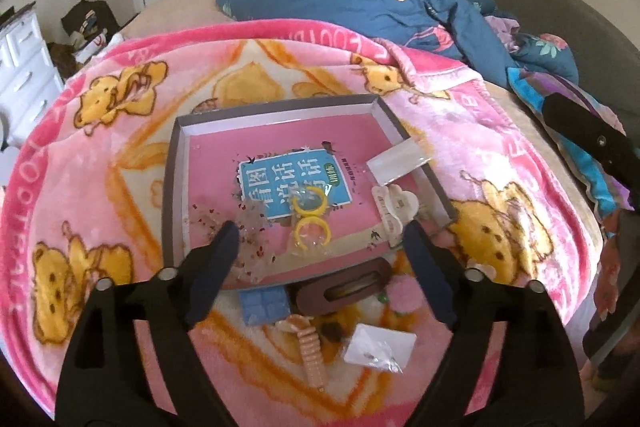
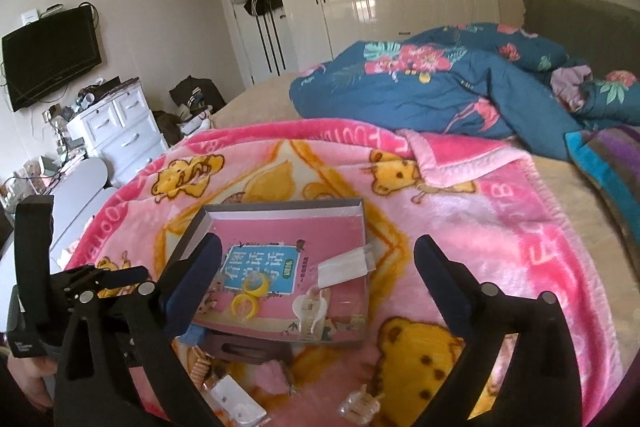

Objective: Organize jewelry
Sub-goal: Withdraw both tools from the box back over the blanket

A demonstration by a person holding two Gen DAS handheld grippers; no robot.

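A shallow grey box (image 1: 182, 163) with a pink book as its floor lies on the pink bear blanket. Inside it lie two yellow rings (image 1: 310, 215), a cream hair claw (image 1: 394, 211), a clear packet (image 1: 400, 161) and a clear speckled bag (image 1: 256, 239). My left gripper (image 1: 320, 243) hangs open above the box's near edge, nothing between its fingers. In the right wrist view the box (image 2: 196, 231), the rings (image 2: 250, 295) and the cream claw (image 2: 312, 309) show again. My right gripper (image 2: 316, 263) is open and empty above them.
Before the box lie a brown hair clip (image 1: 344, 291), a blue square piece (image 1: 264, 307), a peach spiral clip (image 1: 312, 351), a pink flower piece (image 1: 404, 293) and a white card with earrings (image 1: 378, 347). A clear claw (image 2: 360, 405) lies nearest. A blue floral quilt (image 2: 432, 87) is heaped behind.
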